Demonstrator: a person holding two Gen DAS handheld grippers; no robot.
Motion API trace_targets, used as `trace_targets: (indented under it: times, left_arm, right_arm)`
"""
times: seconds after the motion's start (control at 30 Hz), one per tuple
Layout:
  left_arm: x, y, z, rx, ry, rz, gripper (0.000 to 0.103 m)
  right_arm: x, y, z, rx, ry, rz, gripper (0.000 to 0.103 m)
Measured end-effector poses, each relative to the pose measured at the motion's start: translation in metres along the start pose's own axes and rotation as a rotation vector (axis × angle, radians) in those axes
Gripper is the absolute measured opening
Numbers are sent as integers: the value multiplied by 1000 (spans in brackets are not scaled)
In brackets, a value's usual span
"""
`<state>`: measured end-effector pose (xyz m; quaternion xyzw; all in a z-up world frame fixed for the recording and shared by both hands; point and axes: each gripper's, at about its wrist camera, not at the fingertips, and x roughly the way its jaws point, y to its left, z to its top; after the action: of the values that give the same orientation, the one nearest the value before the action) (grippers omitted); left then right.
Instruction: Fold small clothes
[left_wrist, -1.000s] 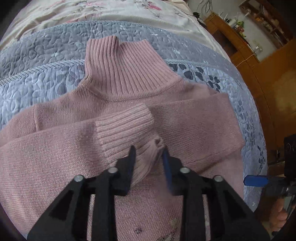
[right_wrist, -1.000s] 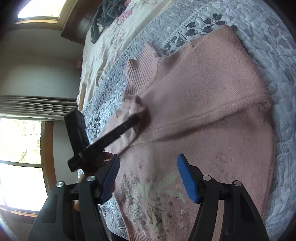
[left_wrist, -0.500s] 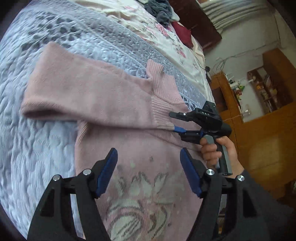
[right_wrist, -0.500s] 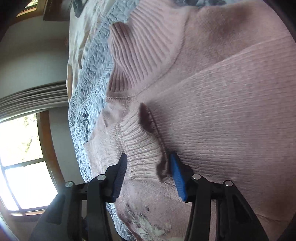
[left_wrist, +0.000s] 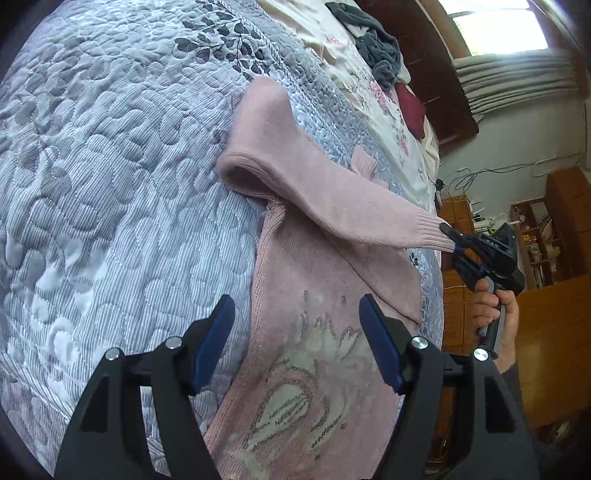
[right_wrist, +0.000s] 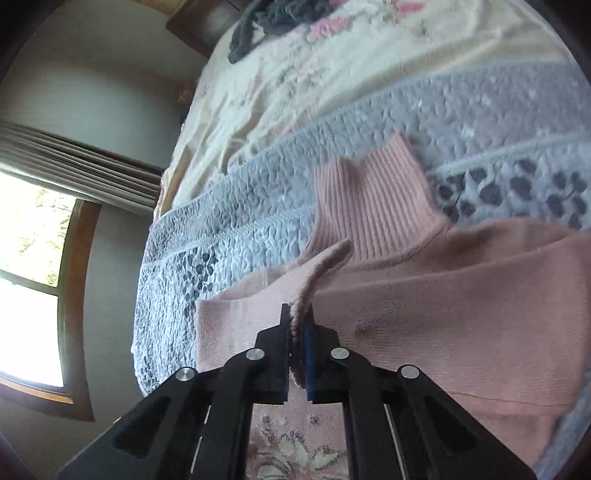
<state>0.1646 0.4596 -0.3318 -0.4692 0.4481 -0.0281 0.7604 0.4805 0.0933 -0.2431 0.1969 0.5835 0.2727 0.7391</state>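
Quilted grey bedspread (left_wrist: 110, 184) — pink sweater (left_wrist: 325, 295) upon it; right gripper (right_wrist: 297, 332) clamped on sleeve cuff (left_wrist: 432, 232); left gripper (left_wrist: 295, 332) spread wide above sweater — empty.

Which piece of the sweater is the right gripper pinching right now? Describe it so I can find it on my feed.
Start from the grey quilted bedspread and the pink sweater lying on it. One sleeve crosses above the pale flower design; follow it to its ribbed cuff, which the right gripper is shut on. Unlike the ribbed turtleneck collar, the cuff is lifted clear of the sweater's body.
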Motion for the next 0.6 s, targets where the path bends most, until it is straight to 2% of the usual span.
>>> trace_targets:
  times: [0.1,0.23,0.4,0.6]
  left_arm:
    - [-6,-2,2,-20,-13,-22,69]
    - [-8,-11,7,-26,-28,-45,68]
    - [-4,-28,18,5,-18,-59,68]
    - [3,-51,36,75,-6,-55,68]
  right_arm:
    - [-40,-2,5,-24,-62,-57,5]
    - [-73,-25,5,2,-95,-97,5]
    - [-94,-69,-3,65,-112,-130,5]
    - [-93,-118,-15,122,-100,-163,5]
